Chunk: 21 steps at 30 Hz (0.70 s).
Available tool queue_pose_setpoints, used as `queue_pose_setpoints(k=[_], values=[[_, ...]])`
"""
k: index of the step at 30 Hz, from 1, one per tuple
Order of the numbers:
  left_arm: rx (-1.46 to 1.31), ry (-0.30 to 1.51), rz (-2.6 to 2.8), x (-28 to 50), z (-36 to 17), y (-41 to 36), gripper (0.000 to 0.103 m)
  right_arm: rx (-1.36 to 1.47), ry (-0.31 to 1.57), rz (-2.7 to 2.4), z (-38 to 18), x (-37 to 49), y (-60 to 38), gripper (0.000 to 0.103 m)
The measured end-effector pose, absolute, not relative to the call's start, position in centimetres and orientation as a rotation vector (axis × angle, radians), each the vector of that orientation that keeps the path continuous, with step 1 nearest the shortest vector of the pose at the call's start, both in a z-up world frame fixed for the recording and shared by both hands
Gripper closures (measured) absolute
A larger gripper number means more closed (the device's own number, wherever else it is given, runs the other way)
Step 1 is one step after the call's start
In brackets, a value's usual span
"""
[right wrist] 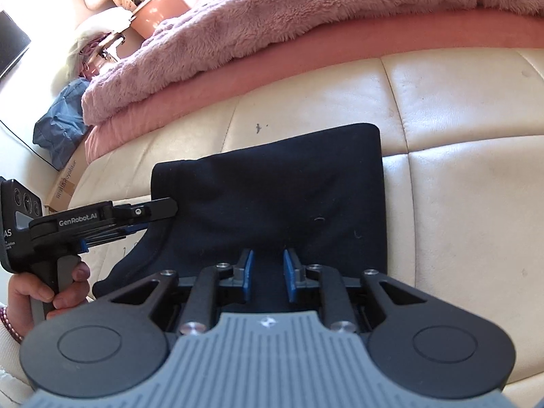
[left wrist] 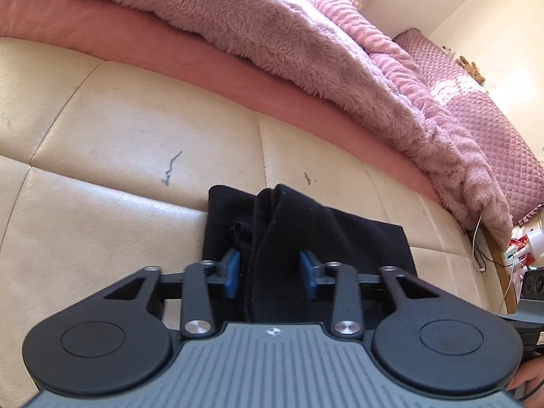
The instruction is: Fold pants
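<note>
**Folded dark fabric pants [right wrist: 272, 197] laid on the cream leather cushion [right wrist: 459, 176], gripped at the near edge for the next fold.**

A raised fold is straddled by the left gripper [left wrist: 270, 273], pads apart, contact uncertain. The right gripper [right wrist: 268, 275], narrowly parted, is angled down over the near edge; closure on cloth cannot be told. The left handle is held in a fist [right wrist: 51, 289].

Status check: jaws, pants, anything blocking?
Left gripper open, straddling a raised fold. Right gripper open, over flat cloth. Pants folded on cream cushion. Nothing blocking.
</note>
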State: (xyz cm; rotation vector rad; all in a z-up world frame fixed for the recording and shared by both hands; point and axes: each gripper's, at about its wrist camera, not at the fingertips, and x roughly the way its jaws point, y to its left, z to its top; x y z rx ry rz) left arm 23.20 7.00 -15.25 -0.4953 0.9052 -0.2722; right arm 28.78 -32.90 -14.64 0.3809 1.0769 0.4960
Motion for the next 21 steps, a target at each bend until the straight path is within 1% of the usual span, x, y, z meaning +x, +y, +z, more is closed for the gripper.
queue_pose_setpoints(k=[1, 4, 6, 7, 9, 11, 14, 15, 17, 19, 21], values=[[-0.494, 0.894, -0.276, 23.1, -15.0, 6.9, 0.081, 0.384, 1.076, 0.497, -14.8, 28.8, -33.0, 0.093], [-0.466, 0.856, -0.285, 22.6, -13.6, 6.3, 0.088, 0.395, 1.072, 0.500, -14.7, 28.7, -33.4, 0.096], [-0.439, 0.823, -0.305, 22.1, -11.8, 5.8, 0.089, 0.377, 1.067, 0.507, -14.0, 28.5, -33.3, 0.095], [-0.425, 0.806, -0.320, 21.7, -10.7, 5.6, 0.089, 0.363, 1.061, 0.511, -13.5, 28.4, -33.3, 0.091], [-0.391, 0.785, -0.338, 21.1, -9.2, 5.5, 0.090, 0.338, 1.045, 0.531, -12.6, 27.9, -33.3, 0.090], [-0.396, 0.813, -0.319, 21.2, -9.7, 6.4, 0.090, 0.267, 1.029, 0.557, -12.2, 27.5, -32.8, 0.090], [-0.443, 0.889, -0.267, 22.0, -12.8, 8.1, 0.090, 0.202, 1.039, 0.572, -13.1, 26.9, -31.9, 0.090], [-0.468, 0.901, -0.260, 22.2, -13.7, 8.7, 0.089, 0.213, 1.040, 0.575, -13.5, 26.8, -31.8, 0.090], [-0.507, 0.917, -0.258, 22.4, -15.1, 9.5, 0.084, 0.201, 1.037, 0.568, -14.0, 26.5, -31.6, 0.092], [-0.588, 0.923, -0.257, 22.4, -15.7, 10.6, 0.072, 0.175, 1.033, 0.572, -13.9, 26.4, -31.3, 0.092], [-0.627, 0.923, -0.223, 22.0, -15.3, 11.5, 0.073, 0.158, 1.030, 0.577, -13.1, 26.7, -31.3, 0.092]])
